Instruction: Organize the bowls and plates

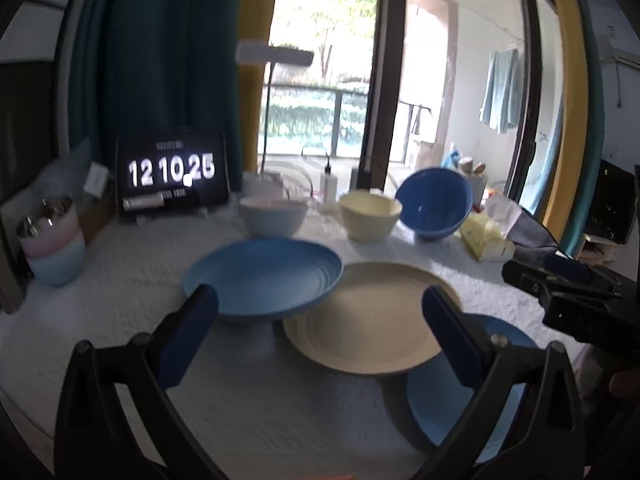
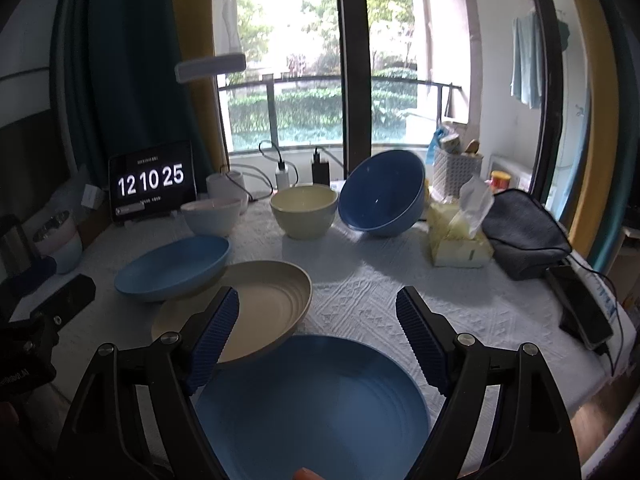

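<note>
- A counter (image 2: pixel 360 280) with a white textured cloth stands before a tall window; the cream plate (image 2: pixel 256 312) near its middle serves as the landmark here.
- A light blue plate (image 2: pixel 172 268) sits to the left of the cream plate, its rim overlapping the cream plate's edge.
- A darker blue plate (image 2: pixel 320 408) lies in front of the cream plate, tucked under its near rim.
- Behind the cream plate stand three bowls in a row: a pale pink-and-blue bowl (image 2: pixel 212 216), a cream bowl (image 2: pixel 304 216), and a large blue bowl (image 2: pixel 384 196) tipped on its side.
- The left tongs (image 1: pixel 320 312) hover wide apart above the cream plate, holding nothing.
- The right tongs (image 2: pixel 318 320) hover wide apart above the darker blue plate, also empty.
- A tablet clock (image 2: pixel 152 182) reading 12 10 25 stands far behind and left of the cream plate.
- A tissue box (image 2: pixel 460 248) sits to its right.
</note>
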A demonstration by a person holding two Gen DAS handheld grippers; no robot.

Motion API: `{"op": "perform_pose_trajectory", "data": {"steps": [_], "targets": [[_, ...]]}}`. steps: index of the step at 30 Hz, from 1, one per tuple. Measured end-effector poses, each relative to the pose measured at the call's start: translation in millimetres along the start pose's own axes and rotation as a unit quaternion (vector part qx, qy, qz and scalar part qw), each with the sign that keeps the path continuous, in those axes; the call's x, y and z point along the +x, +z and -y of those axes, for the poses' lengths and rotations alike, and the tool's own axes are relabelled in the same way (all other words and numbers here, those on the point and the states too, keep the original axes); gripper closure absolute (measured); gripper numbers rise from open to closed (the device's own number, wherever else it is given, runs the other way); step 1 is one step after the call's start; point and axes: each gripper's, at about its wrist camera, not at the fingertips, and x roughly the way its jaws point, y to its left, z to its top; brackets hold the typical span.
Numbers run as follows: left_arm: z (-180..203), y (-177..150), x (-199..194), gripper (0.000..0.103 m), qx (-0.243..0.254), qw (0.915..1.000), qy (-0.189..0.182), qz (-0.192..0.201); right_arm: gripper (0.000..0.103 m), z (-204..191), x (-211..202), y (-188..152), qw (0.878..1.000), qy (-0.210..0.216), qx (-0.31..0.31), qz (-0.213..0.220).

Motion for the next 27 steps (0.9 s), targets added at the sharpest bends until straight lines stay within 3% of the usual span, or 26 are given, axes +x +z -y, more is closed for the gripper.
{"op": "perform_pose_trajectory", "data": {"steps": [9, 12, 23, 27], "targets": [[-11, -16, 50, 0.001, -0.026, 0.9973, -0.001, -0.069, 0.026, -4, 48, 5, 0.999, 0.019, 0.003, -0.047], [-14, -20, 63, 0.01, -0.032, 0.9956, -0.001, -0.089, 0.035, -4, 65, 5, 0.998, 0.019, 0.006, -0.067], [-17, -28, 95, 0.031, -0.042, 0.9879, -0.002, -0.149, 0.046, -2, 103, 1, 0.993, 0.038, 0.019, -0.111], [-16, -32, 105, 0.038, -0.046, 0.9834, -0.013, -0.175, 0.055, -1, 113, -2, 0.991, 0.041, 0.024, -0.125]]}}
